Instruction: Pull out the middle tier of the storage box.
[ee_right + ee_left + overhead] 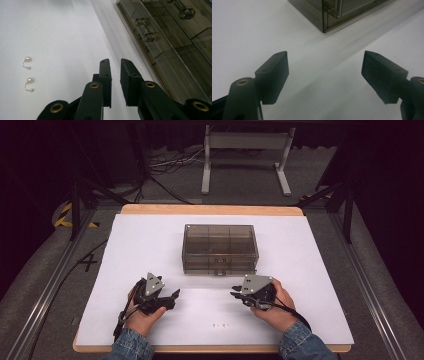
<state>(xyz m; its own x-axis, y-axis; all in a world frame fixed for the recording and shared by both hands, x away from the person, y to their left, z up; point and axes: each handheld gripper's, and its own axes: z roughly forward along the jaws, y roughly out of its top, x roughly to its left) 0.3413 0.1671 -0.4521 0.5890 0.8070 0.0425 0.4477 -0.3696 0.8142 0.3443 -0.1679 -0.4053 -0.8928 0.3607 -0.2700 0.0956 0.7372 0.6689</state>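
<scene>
Denim cuffs showed at the near edge of the table (320, 222), a light wooden top covered by a smooth matte white sheet (150, 240). Two small earrings (219, 325), each a thin curved metal hook with a round pearl at one end, lay on the sheet near the front edge, roughly centred between the hands and touching nothing; in the right gripper view they sat one above the other (27, 62), well left of the jaws.

Left gripper (172, 299) rested on the sheet at near left, gripped by a hand, grey three-cornered plate on top. Its blocky black matte pads stood wide apart with only bare sheet between them (324, 75).

Right gripper (235, 295) rested at near right, pointing left toward the other one. Its jaws were nearly together, a narrow slit left between the flat pads (115, 72), nothing clamped; both pads were drilled with small holes, brass-coloured rivets on the linkage behind.

Farther in, mid-table, sat a rectangular organiser box (220, 248) of smoky translucent plastic, divided on top into square compartments, shallow drawers on the near face. The right gripper view showed clear knob-shaped drawer pulls (148, 37) on that face, just right of the jaws. One sharp box corner showed in the left gripper view (323, 25).

Beyond the table: grey carpet, cables, white metal stand legs (245, 165).
</scene>
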